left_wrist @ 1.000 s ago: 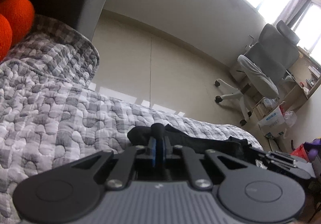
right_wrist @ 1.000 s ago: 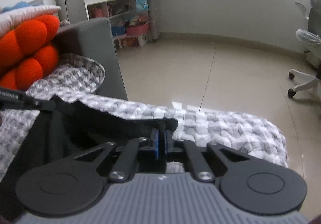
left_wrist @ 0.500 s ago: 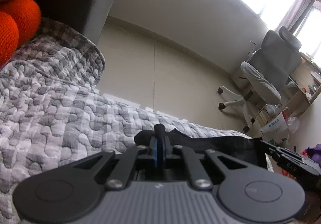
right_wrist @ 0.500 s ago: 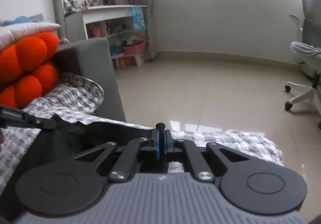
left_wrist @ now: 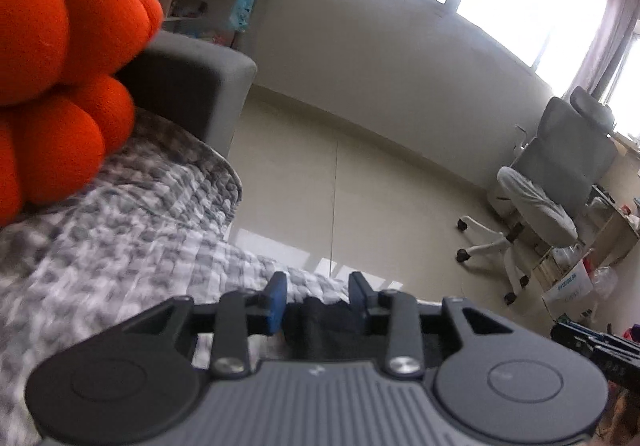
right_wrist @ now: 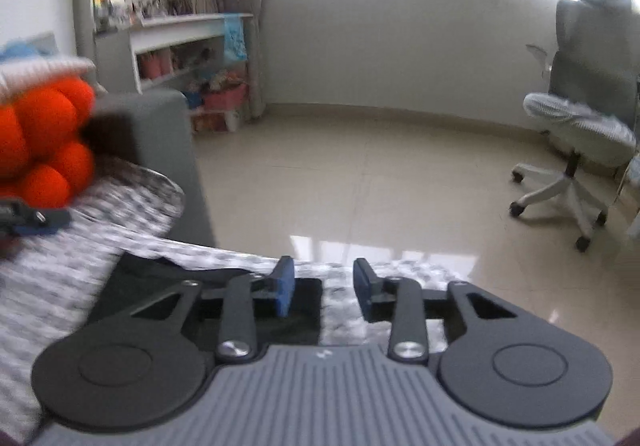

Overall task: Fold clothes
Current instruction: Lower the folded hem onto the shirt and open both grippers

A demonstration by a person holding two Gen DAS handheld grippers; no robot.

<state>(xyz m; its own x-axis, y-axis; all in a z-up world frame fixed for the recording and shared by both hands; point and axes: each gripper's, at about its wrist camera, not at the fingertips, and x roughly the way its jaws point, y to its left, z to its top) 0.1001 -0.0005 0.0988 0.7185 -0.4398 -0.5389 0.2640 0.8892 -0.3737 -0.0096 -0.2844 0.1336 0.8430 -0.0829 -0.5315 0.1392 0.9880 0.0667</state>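
Note:
A black garment (left_wrist: 316, 322) lies on the grey checked quilt (left_wrist: 120, 246) under my left gripper (left_wrist: 318, 296). Its jaws are opening; the dark cloth shows in the gap below the blue pads (left_wrist: 276, 302), which do not press on it. In the right wrist view the same garment (right_wrist: 132, 282) is spread flat on the quilt (right_wrist: 60, 286). My right gripper (right_wrist: 324, 286) hovers over its right edge with jaws opening and nothing gripped. Each gripper shows at the edge of the other's view: the right gripper (left_wrist: 588, 340) and the left gripper (right_wrist: 28, 218).
An orange plush cushion (left_wrist: 60, 86) rests against the grey sofa arm (left_wrist: 192, 86) on the left. Beyond the quilt's edge is bare tiled floor (right_wrist: 360, 182). An office chair (right_wrist: 580, 126) stands at the right, a white shelf (right_wrist: 180, 50) at the back left, boxes (left_wrist: 568, 282) by the chair.
Both grippers were shut on the black garment's edge. Their jaws have now parted and let go, both hands have risen, and the garment lies on the quilt.

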